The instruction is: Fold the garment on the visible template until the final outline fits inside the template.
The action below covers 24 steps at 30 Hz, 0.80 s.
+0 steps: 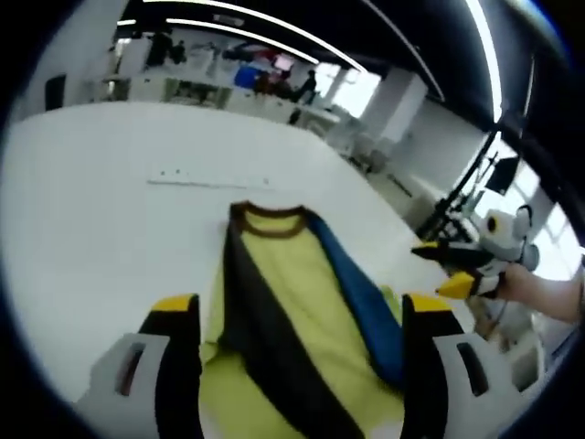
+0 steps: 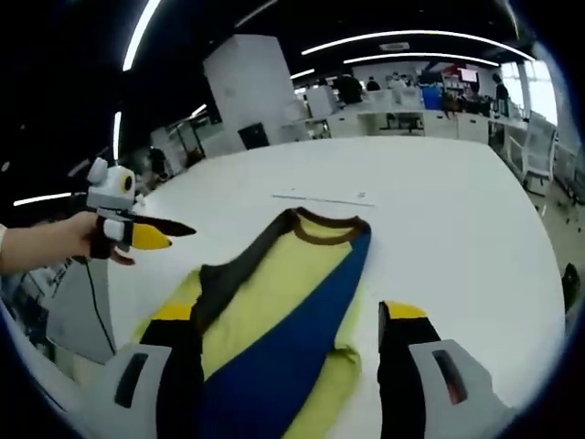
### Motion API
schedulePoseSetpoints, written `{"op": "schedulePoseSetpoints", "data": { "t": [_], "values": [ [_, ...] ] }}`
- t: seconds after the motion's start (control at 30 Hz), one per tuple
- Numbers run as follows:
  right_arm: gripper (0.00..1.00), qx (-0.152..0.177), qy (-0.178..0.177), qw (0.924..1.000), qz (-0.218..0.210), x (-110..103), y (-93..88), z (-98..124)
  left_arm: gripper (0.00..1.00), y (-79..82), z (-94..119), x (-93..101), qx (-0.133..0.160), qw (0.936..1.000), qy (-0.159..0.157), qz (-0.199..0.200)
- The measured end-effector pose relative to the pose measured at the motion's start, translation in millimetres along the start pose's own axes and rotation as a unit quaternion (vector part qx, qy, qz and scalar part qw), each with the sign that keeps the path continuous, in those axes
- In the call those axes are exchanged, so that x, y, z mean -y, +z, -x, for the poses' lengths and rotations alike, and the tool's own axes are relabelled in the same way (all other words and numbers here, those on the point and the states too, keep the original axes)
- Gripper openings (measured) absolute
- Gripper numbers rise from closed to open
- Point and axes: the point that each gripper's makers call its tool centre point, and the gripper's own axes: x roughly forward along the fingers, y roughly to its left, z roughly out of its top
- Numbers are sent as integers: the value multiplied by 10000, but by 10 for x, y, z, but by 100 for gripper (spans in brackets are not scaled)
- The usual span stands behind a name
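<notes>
Garment [image 1: 292, 311]: a yellow top with a brown collar, a dark panel and a blue panel, lying flat on the white table [image 1: 101, 183]. In the right gripper view the garment [image 2: 274, 293] lies with its collar toward the far side of the table.
Collar: brown band at the far end of the garment, facing a thin pale strip [image 1: 208, 181] that lies on the table just beyond it, apart from the cloth.
Folds: the dark panel is laid inward over the yellow body on one side and the blue panel on the other; yellow shows between them and at the near end.
Template: no outline can be made out on the table surface.
Left gripper [image 1: 300, 306]: jaws spread wide, one on each side of the garment's near end, holding nothing; whether the tips touch the cloth cannot be told.
Right gripper [image 2: 288, 315]: jaws parted wide over the near end of the garment, nothing between them but the cloth below.
Right gripper seen from the left gripper view [image 1: 452, 270]: held in a hand beside the table edge, yellow tips apart, clear of the garment.
Left gripper seen from the right gripper view [image 2: 151, 233]: held in a hand off the garment's side, above the table edge.
Surroundings: office desks and ceiling light strips beyond the table.
</notes>
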Motion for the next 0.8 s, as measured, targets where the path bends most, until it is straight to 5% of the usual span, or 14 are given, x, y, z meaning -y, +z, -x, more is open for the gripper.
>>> {"op": "schedulePoseSetpoints", "data": {
  "t": [0.4, 0.8],
  "values": [
    [89, -184, 206, 9996, -60, -228, -197, 211, 94, -248, 245, 214, -148, 9996, -155, -173],
    [97, -195, 318, 9993, -89, -455, -282, 460, 94, -347, 498, 381, 60, 9997, -215, 32]
  ]
}}
